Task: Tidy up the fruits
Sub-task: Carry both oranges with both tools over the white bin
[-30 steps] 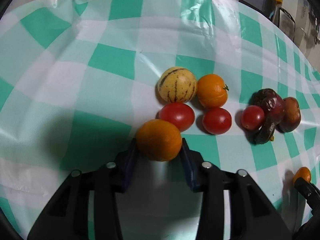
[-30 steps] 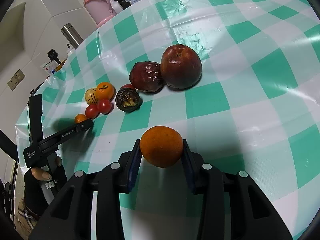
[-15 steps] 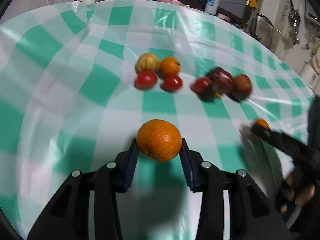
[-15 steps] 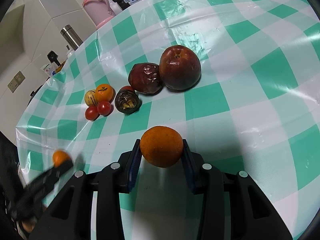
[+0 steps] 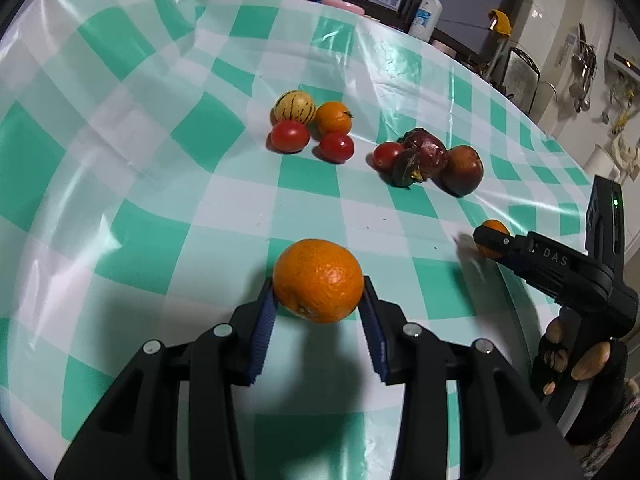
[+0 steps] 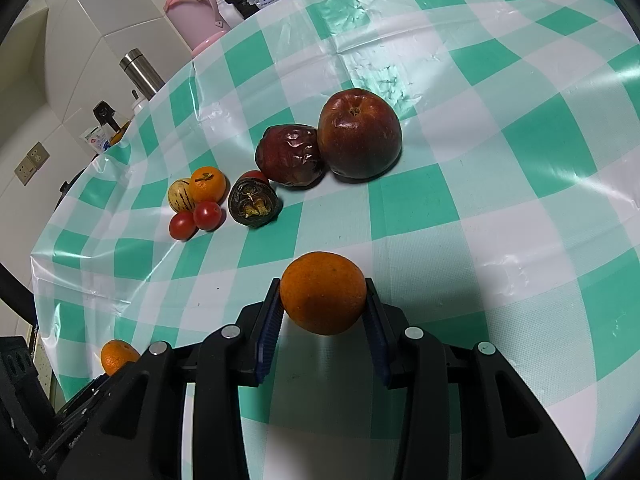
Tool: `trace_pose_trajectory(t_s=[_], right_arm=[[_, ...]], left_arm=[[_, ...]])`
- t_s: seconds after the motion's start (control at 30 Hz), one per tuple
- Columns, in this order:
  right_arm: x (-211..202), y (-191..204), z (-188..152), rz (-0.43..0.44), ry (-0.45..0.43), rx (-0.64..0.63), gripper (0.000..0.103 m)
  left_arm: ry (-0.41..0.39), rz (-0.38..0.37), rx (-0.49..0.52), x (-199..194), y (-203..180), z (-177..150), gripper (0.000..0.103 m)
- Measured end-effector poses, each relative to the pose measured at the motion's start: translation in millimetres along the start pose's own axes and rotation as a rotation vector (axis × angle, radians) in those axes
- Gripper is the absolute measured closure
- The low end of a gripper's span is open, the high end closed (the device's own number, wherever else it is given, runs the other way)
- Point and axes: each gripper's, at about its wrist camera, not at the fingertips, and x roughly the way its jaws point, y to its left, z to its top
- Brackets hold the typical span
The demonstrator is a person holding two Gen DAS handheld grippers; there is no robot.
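My left gripper (image 5: 319, 296) is shut on an orange (image 5: 318, 280) and holds it above the checked tablecloth (image 5: 160, 160), well back from the fruit. My right gripper (image 6: 322, 304) is shut on another orange (image 6: 322, 292); it also shows in the left wrist view (image 5: 494, 238). On the cloth lie a striped yellow fruit (image 5: 293, 107), a small orange (image 5: 333, 117), two tomatoes (image 5: 290, 136) (image 5: 337, 147), a third tomato (image 5: 387, 155), a wrinkled dark red fruit (image 5: 426, 152), a dark halved fruit (image 6: 253, 202) and a red apple (image 6: 360, 133).
A pink jug (image 6: 196, 12), a steel flask (image 6: 142, 72) and a pump bottle (image 5: 426, 12) stand beyond the table's far edge. The table edge drops off at the left in the right wrist view (image 6: 44, 280).
My left gripper has pulled back and up with its orange, away from the fruit cluster. My right gripper has hardly moved with its orange.
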Motion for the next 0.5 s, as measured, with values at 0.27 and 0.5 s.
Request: trace_pose_trajectory(t_s=[0.27,0.5], right_arm=[[-1.0,-0.6,-0.2,-0.011,-0.006,0.006,0.064],[-10.2,5.3,-4.0,-0.007,-0.04,-0.022,0.064]], left_arm=[[0.016,0.006,-0.011,2.6,1.9,-0.3,0.062],[0.02,0.006,-0.016,3.3,2.9,0.1,0.062]])
